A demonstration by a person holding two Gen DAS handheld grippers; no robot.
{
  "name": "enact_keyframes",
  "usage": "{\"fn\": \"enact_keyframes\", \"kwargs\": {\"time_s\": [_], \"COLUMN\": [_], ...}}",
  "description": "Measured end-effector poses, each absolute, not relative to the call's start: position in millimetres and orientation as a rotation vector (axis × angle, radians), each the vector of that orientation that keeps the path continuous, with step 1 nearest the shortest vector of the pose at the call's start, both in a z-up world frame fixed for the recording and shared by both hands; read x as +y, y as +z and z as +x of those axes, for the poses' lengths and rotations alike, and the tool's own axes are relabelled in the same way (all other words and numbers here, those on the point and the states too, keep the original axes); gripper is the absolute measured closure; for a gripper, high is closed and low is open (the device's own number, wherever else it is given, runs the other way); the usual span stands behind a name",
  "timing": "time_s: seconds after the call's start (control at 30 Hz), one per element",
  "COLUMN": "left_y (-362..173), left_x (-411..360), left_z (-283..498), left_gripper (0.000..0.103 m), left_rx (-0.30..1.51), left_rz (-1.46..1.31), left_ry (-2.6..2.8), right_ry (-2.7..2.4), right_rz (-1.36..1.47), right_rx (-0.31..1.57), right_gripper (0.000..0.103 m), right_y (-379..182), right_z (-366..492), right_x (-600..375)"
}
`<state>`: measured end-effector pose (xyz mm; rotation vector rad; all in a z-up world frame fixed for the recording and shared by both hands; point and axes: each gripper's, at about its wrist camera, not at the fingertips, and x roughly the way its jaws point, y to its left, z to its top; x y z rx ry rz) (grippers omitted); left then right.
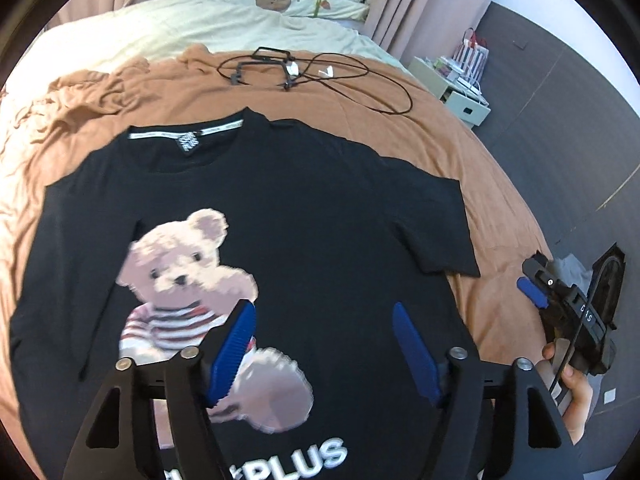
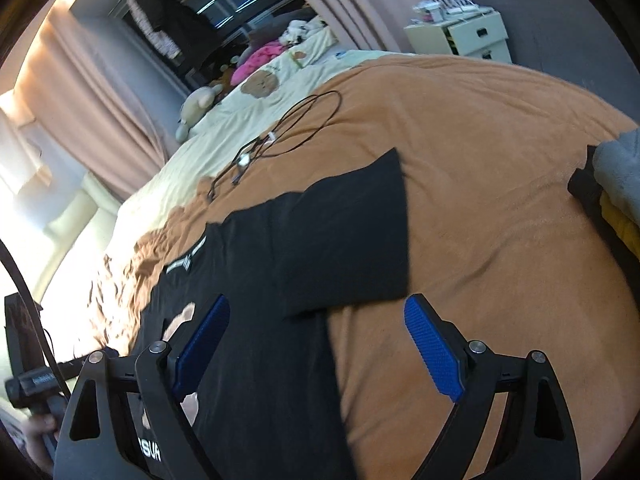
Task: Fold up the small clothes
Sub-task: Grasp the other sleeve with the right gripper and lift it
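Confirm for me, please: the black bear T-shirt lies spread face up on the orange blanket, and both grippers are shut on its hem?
Not quite. The black bear T-shirt does lie face up on the orange blanket, but both wrist views show the left gripper and right gripper open, gripping nothing.

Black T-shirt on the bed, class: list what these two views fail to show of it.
- T-shirt hem: cut off by the bottom edge, left wrist view.
- Its white lettering: partly behind the left claw.
- Bear print: mostly behind the right claw, right wrist view.
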<state>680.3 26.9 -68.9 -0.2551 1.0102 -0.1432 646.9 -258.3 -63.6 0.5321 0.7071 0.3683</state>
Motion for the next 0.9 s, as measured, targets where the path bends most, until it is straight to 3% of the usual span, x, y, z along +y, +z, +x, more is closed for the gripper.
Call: {"fn": "enact_keyframes", "kwargs": {"time_s": [0.1, 0.23, 0.33, 0.6, 0.9], "left_y": [-81.0, -91.7, -99.3, -123.6, -150.4], "left_x": [19.3, 9.6, 3.9, -9.3, -25.0], "left_z": [701.3, 722.6, 735.3, 764.2, 791.3], "left_gripper": [0.043, 0.045, 0.045, 0.057, 0.067], "left_rx": [1.025, 1.035, 1.036, 1.066, 1.103], "left_rz": [-0.277, -0.268, -0.258, -0.228, -0.189], "left_ry": [-0.142, -0.143, -0.14, -0.15, -0.154], "right_ry": [0.372, 0.359, 0.373, 0.371, 0.382], "right_rz": [0.563, 0.602, 0.638, 0.79, 0.706], "right_rx": [0.741, 0.76, 0.786, 0.836, 0.845], "right_gripper": [0.027, 0.028, 0.038, 0.042, 0.051], "right_y": [-73.6, -82.5, -91.1, -113.9, -109.5], "right_z": [668.4, 700.5, 722.9, 767.9, 802.6], "right_x": [-265.8, -274.2, -274.9, -285.0, -274.1]}}
